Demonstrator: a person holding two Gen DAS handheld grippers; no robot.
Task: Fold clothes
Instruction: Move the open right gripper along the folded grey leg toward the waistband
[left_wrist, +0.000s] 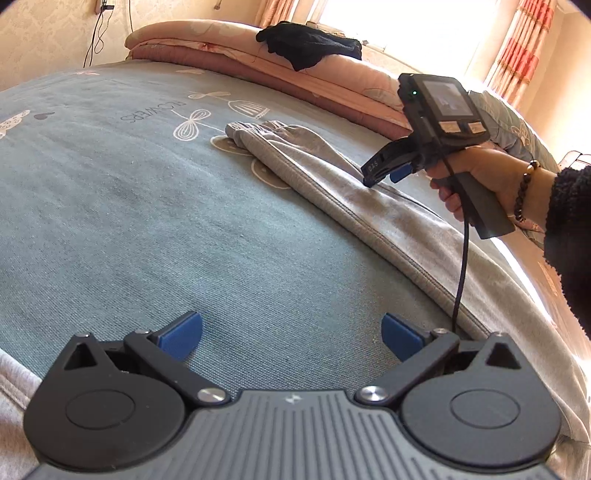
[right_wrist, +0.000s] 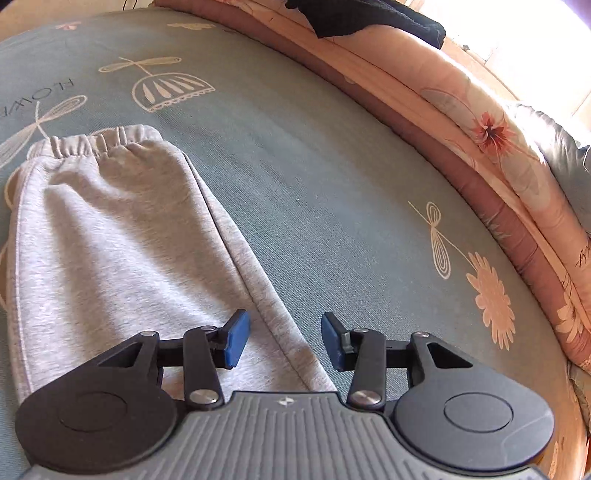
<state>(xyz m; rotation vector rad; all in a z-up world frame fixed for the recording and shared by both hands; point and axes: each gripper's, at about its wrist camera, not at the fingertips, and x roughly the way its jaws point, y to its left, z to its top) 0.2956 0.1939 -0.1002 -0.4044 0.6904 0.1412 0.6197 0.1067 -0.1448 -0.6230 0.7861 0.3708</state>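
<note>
left wrist view, item by item. your left gripper (left_wrist: 291, 334) sits at the bottom of the frame, jaws spread wide, blue pads (left_wrist: 183, 336) apart over bare bedsheet (left_wrist: 129, 206), nothing between them. the sheet is teal with pale flower and dragonfly prints and the word "flowers". the grey sweatpants (left_wrist: 332, 184) lie flat on it, running from the elastic waistband at centre down to the lower right edge. your right gripper (left_wrist: 384, 171) shows at right of centre, held in your right hand (left_wrist: 476, 181) with a dark bead bracelet (left_wrist: 524, 192) at the wrist and a black fleecy sleeve (left_wrist: 569, 229); it hangs above the sweatpants, and a cable (left_wrist: 461, 266) drops from it. a folded pink quilt (left_wrist: 332, 74) runs along the top, a black garment (left_wrist: 306, 44) draped on it.

right wrist view: your right gripper (right_wrist: 284, 339) has its jaws partly open, nothing pinched, pads poised over the right-hand edge of the sweatpants (right_wrist: 110, 229), which fill the left half of the frame, waistband at upper left. whether the pads touch the cloth cannot be told.
</note>
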